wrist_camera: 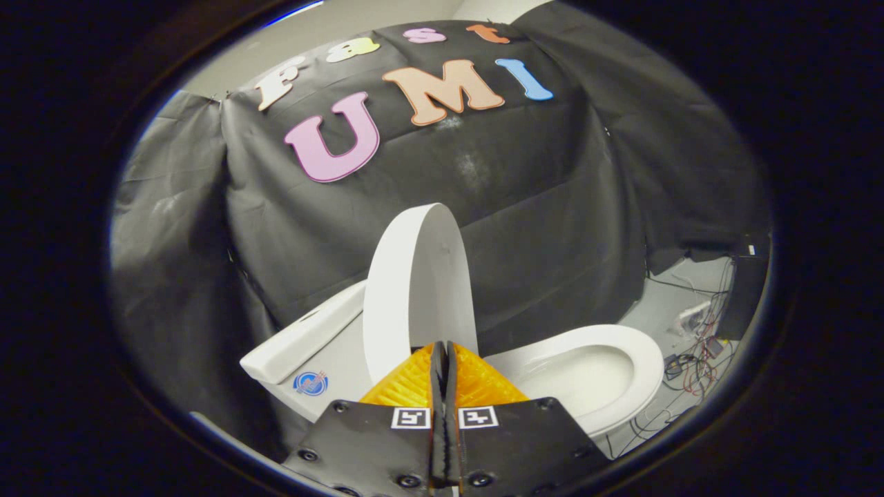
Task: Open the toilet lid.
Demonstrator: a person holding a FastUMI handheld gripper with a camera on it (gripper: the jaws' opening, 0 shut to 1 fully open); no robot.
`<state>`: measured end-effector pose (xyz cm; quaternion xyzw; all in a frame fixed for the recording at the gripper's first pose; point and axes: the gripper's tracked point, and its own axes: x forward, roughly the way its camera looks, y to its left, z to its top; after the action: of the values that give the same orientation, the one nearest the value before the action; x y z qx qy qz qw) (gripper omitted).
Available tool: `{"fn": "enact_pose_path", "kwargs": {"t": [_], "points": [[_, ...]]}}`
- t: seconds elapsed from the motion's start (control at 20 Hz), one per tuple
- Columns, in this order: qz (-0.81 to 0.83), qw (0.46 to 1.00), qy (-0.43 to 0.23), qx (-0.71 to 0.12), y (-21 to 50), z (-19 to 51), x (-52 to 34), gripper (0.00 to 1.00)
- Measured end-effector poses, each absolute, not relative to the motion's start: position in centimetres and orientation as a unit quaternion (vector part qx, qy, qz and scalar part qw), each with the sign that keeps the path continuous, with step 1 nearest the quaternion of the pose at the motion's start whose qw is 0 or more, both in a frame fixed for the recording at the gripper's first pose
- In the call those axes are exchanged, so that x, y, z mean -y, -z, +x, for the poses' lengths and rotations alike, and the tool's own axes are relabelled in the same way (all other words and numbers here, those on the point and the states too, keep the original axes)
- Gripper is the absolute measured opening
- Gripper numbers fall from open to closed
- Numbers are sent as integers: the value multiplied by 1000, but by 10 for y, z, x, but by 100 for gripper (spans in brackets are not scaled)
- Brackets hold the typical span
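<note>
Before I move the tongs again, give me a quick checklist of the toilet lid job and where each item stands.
1. White oval plastic toilet lid raised off the bowl: ok, it stands near upright.
2. White ceramic toilet bowl uncovered: ok.
3. Tongs closed: ok, fingers together, just before the lid's lower edge.
4. Tongs gripping the lid: cannot tell.
5. Lid resting against the white tank: cannot tell.
6. Loose cables on the floor kept clear: ok, beyond the bowl.
</note>
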<state>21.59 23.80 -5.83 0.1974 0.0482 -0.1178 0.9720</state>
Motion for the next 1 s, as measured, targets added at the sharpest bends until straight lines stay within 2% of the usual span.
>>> {"fn": "enact_pose_path", "kwargs": {"t": [0.25,0.8,1.0], "points": [[139,981,127,-44,50,221,-249,1],[6,981,190,-36,35,229,-282,1],[-25,981,189,-36,32,236,-301,1]]}}
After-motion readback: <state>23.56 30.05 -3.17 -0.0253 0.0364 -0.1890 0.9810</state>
